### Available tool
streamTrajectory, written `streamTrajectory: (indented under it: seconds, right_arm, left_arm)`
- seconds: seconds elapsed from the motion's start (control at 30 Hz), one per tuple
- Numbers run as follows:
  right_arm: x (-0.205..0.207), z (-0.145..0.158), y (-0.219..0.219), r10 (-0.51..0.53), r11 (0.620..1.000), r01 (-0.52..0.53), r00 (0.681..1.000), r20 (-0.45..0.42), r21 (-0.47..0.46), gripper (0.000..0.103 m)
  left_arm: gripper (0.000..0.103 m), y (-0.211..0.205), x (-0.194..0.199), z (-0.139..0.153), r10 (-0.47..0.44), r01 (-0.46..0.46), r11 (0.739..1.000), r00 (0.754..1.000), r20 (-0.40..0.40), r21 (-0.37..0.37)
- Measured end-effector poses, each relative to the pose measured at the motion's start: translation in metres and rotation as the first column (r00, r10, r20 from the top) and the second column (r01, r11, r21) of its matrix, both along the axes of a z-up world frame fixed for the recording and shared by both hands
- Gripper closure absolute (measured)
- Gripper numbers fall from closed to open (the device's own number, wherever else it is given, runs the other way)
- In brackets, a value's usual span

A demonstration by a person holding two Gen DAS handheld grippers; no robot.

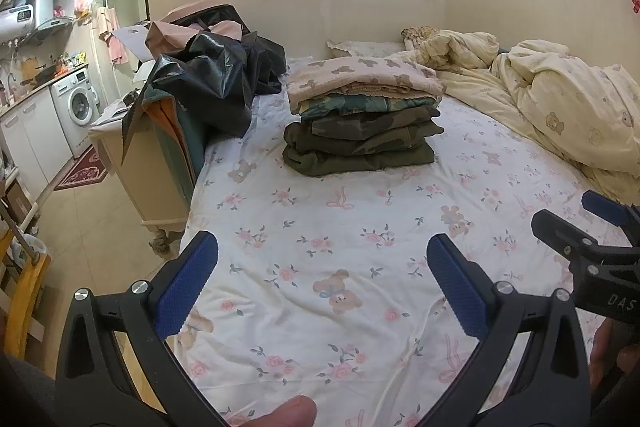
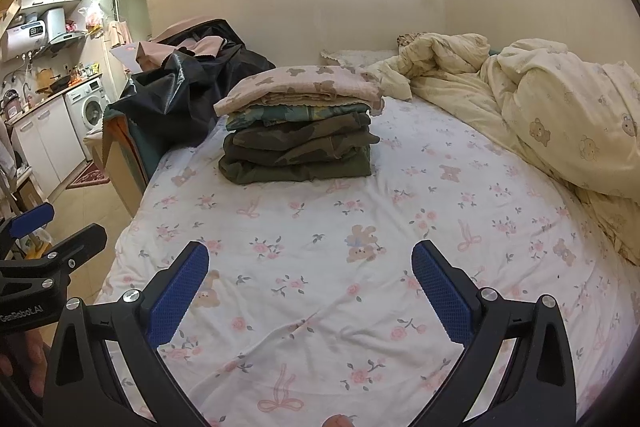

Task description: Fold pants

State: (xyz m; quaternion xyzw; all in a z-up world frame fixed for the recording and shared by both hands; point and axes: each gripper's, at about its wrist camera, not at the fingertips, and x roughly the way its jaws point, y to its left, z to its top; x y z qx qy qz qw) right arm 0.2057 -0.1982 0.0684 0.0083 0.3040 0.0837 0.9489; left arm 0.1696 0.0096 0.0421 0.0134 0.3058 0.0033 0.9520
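Two grippers up over the bed's near edge, both spread wide, nothing between the pads. Left gripper (image 1: 322,287) and right gripper (image 2: 310,287) sit side by side, apart, each showing at the edge of the other's view. A fingertip (image 1: 288,413) pokes in at the bottom of the left view.

Sheet (image 2: 320,227) between grippers and stack is bare, floral-and-bear print, lightly creased.

Stack (image 1: 360,123) of folded clothes sits mid-bed, toward the left edge: dark green and camo pieces at the bottom, pink bear-print piece on top. Which are pants, can't tell.

Left of the stack, at the bed's left edge: black bags (image 1: 216,79) heaped, close to the stack. Right and behind: crumpled yellow duvet (image 2: 560,115) along the right edge to the far corner, clear of the stack.

Far left, off the bed: washer (image 1: 80,103) under a counter.
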Motion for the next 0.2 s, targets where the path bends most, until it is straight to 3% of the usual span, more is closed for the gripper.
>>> streamTrajectory:
  seconds: [0.2]
  right_arm:
    - [-0.0018, 0.0012, 0.0013, 0.005, 1.0, -0.005, 1.0, 0.005, -0.007, 0.0]
  left_arm:
    - [0.0, 0.004, -0.0014, -0.0013, 0.0, 0.0, 1.0, 1.0, -0.002, -0.02]
